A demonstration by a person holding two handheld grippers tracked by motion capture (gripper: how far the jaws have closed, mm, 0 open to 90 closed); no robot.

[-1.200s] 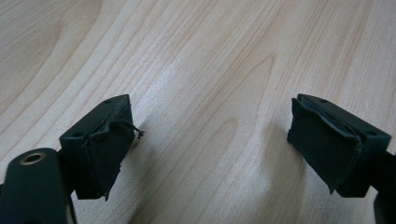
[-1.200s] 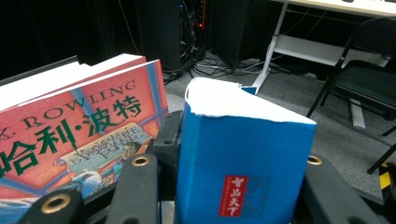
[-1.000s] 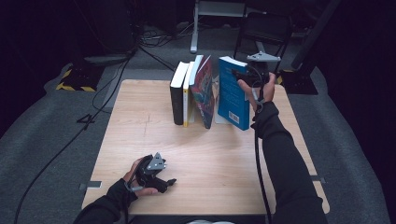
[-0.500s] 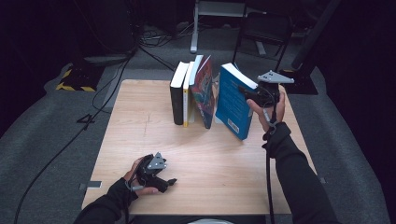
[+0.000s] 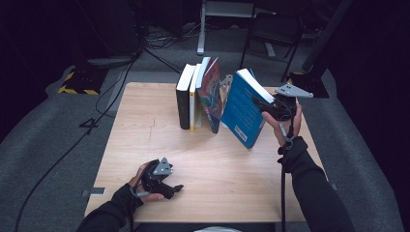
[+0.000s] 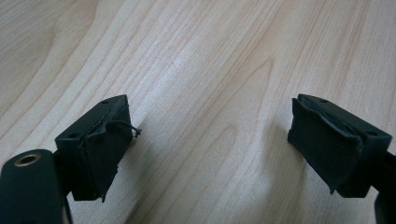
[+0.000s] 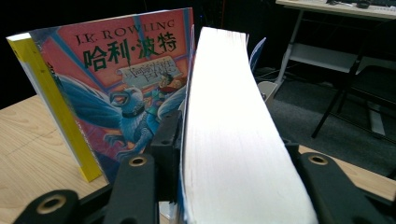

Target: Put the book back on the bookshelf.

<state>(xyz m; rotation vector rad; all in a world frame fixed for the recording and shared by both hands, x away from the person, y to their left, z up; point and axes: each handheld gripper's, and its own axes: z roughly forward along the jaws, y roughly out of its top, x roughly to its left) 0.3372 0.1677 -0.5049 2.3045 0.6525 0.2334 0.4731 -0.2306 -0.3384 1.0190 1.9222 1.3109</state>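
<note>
Right gripper (image 5: 265, 105) clamps a thick blue-covered book (image 5: 243, 110) beside a red paperback (image 7: 126, 88) marked "J.K. ROWLING"; left gripper (image 6: 210, 149) jaws apart.

Obstacles: row of upright books (image 5: 198, 96) at table's (image 5: 145, 145) far middle, blue book (image 5: 244, 113) tilted just right of it. Free passage: bare near and left tabletop.

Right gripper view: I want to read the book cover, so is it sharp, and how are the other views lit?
Right gripper view: the red cover reads clearly; the white page edge close to the lens is bright and soft. High view: the table is evenly lit, its surroundings nearly black. Left gripper view: soft shadows under the left gripper, wood grain sharp.
</note>
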